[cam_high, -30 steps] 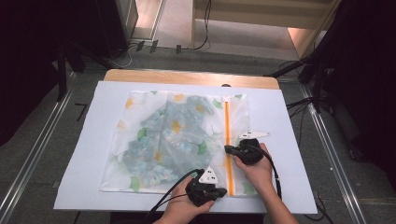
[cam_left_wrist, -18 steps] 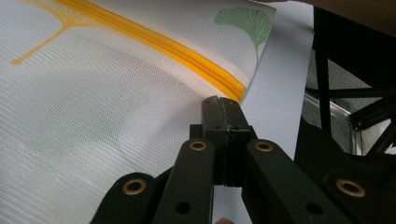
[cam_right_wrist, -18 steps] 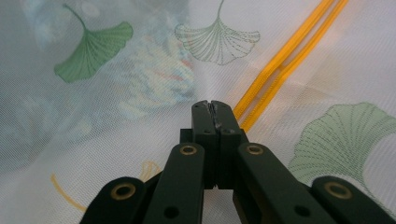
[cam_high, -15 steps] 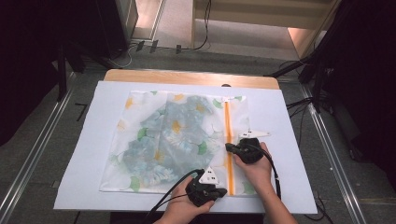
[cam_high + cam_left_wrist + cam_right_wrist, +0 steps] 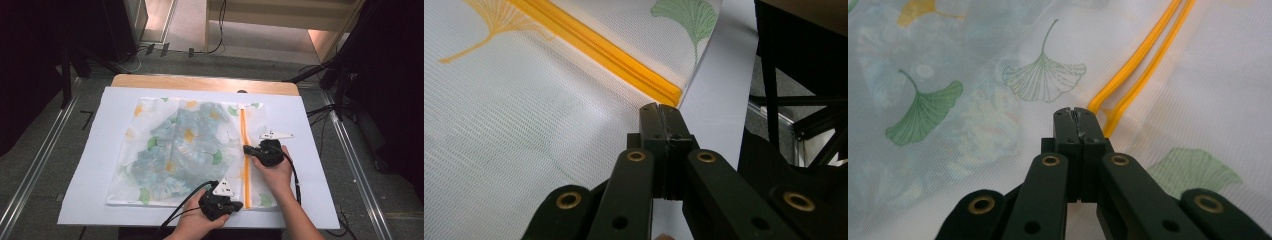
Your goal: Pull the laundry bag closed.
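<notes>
We find no legible brand or writing on the mesh laundry bag (image 5: 180,150), which lies flat on the white-covered desk (image 5: 95,165). The left claw (image 5: 658,107), pressed together, sits just short of the orange zipper (image 5: 245,150) end. The right claw (image 5: 1074,112), pressed together, appears to pinch the zipper where its tracks split.

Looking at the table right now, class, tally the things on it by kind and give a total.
Mesh bags with an orange zipper: 1
White sheets under the bag: 1
Hand-held grippers: 2, left gripper and right gripper
Total: 4
</notes>
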Available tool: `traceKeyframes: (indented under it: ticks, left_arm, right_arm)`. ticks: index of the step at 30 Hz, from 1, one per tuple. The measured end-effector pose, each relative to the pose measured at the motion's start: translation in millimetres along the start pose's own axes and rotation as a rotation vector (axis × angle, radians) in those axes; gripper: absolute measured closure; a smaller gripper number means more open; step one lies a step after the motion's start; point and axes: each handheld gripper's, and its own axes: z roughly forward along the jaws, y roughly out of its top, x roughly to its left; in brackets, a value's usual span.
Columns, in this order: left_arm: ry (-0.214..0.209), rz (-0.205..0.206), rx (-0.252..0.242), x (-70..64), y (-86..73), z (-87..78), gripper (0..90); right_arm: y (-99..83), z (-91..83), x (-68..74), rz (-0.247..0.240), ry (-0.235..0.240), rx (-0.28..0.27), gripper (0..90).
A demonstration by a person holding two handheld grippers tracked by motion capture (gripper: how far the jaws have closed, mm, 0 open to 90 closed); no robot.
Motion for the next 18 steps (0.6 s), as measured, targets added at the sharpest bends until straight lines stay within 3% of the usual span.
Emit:
traceKeyframes:
  ticks: [12,18]
  left_arm:
    - [-0.009,0.003,0.007,1.0,0.5,0.1,90.0]
    - [-0.015,-0.002,0.005,1.6,0.6,0.4,90.0]
  right_arm:
    - [42.5,16.8,-22.1,0.015,-0.031,-0.031,90.0]
    - [59.1,32.0,-33.6,0.013,-0.049,-0.020,90.0]
